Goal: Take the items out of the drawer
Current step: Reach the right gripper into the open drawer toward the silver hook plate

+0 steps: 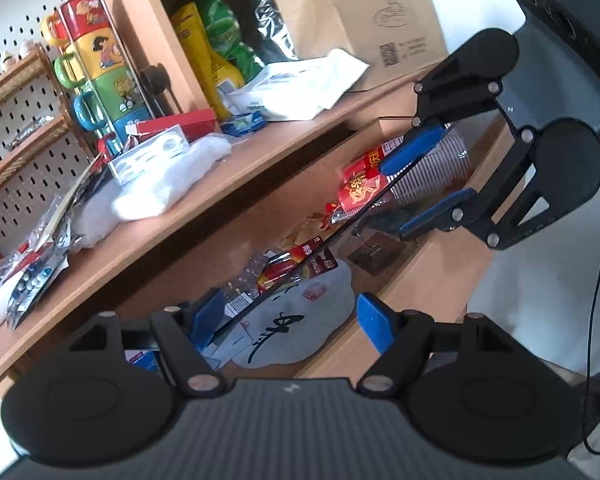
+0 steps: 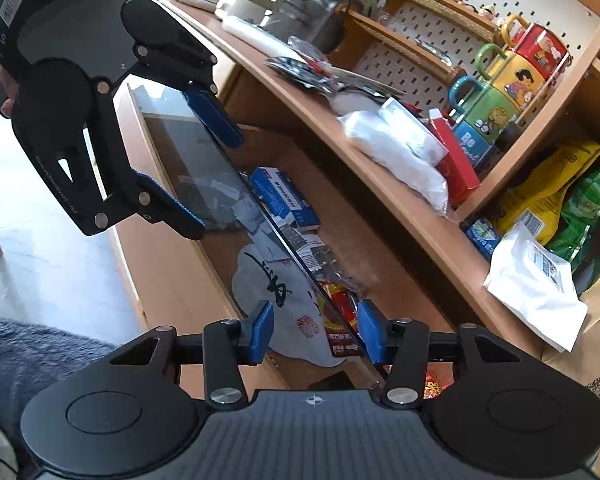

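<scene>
Both grippers hover over the open drawer (image 2: 168,280), jaws parted and gripping nothing: the left gripper (image 1: 288,320) wide, the right gripper (image 2: 314,330) about half open. A dark glass pane (image 2: 228,184) lies slantwise across the drawer (its edge runs between each pair of jaws without touching the pads), covering much of what lies inside. Beneath it sit a grey cloth with black brushwork (image 2: 276,280), a blue box (image 2: 284,196) toward 12 o'clock, and red packets (image 1: 358,190). At 2 o'clock the tabletop (image 2: 380,168) carries stacked colourful mugs (image 2: 500,80) and white bags (image 2: 396,148).
</scene>
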A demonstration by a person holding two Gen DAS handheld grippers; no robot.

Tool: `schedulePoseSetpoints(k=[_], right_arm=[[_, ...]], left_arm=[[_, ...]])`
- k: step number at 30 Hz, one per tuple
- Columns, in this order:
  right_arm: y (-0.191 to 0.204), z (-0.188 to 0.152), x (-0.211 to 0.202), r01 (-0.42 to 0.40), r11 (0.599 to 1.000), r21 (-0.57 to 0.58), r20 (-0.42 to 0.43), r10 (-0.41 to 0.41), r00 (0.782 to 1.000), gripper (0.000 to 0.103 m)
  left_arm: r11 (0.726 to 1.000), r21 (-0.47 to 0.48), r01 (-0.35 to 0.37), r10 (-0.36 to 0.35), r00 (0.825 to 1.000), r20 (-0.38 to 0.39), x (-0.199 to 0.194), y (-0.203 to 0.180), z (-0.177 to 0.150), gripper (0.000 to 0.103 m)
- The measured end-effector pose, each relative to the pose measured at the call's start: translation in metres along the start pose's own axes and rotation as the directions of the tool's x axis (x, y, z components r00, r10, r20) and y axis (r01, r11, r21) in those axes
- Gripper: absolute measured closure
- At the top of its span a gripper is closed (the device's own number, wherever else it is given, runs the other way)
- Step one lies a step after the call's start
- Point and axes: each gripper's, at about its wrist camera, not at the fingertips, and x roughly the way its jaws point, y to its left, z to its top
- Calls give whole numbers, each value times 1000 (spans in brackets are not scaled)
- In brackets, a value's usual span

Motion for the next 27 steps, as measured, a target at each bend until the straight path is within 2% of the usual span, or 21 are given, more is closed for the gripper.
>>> schedulePoseSetpoints(k=[6, 12, 16, 17, 19, 21, 24, 27], right_arm=[[11, -3, -14, -8, 1000, -24, -5, 8, 1000, 59], [8, -1, -12, -20, 1000, -21, -1, 20, 1000, 59], [-10, 5, -15, -93, 995, 43, 22, 92, 996, 59], [-17, 9, -21, -103, 993, 49, 46, 101, 994, 56], [-34, 18, -32, -111, 991, 73, 79, 105, 991, 50], [-56, 29, -41, -116, 989, 92, 92, 108, 990, 49], [-86, 43, -41, -145, 982, 118, 57, 139, 989, 48], [-107, 48, -21, -156, 979, 130, -51, 164, 985, 48]], left_arm=[[997, -24, 79, -79, 997, 4, -20, -6, -4, 26], [999, -2, 54, -54, 998, -18, -19, -11, -1, 26], [998, -8, 68, -68, 997, -38, -15, -4, 2, 25], [997, -22, 79, -80, 996, -44, -15, 0, 5, 24], [994, -43, 96, -98, 994, -45, -17, 9, 12, 6], [995, -44, 93, -94, 995, -21, -23, 17, 24, 0], [987, -55, 149, -150, 989, -13, -30, 36, 47, 0], [980, -74, 186, -190, 981, -47, -25, 49, 71, 0]])
